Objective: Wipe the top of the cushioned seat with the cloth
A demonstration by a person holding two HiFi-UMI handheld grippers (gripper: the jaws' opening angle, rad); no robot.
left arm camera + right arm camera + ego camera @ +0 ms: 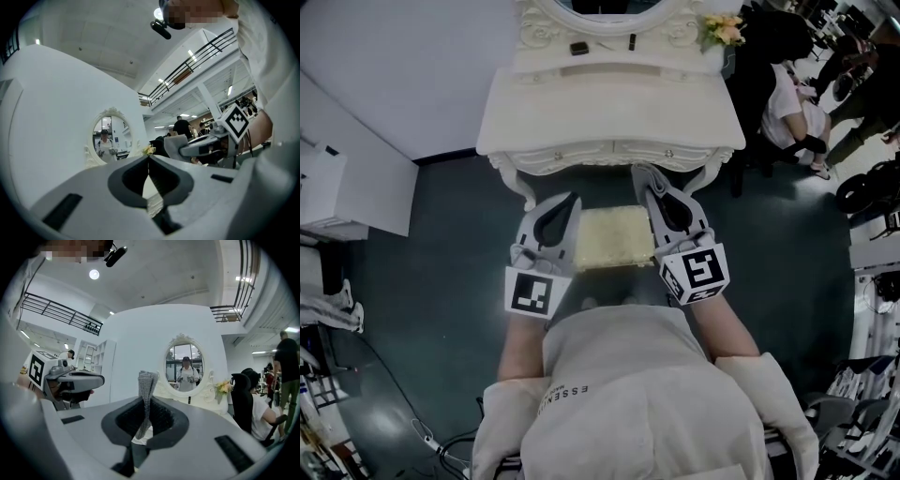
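Observation:
A pale yellow cloth (612, 236) hangs spread between my two grippers, in front of my chest and above the dark floor. My left gripper (570, 202) is shut on the cloth's left edge; a bit of fabric (155, 204) shows low between its jaws. My right gripper (643, 173) is shut on the right edge, and a grey fold of cloth (146, 394) sticks up between its jaws. Both grippers point toward the vanity. No cushioned seat shows in any view.
A white ornate vanity table (609, 103) with an oval mirror (184, 363) stands just ahead. Flowers (724, 28) sit at its right corner. People (792, 103) and dark chairs are to the right. A white cabinet (337, 187) stands at the left.

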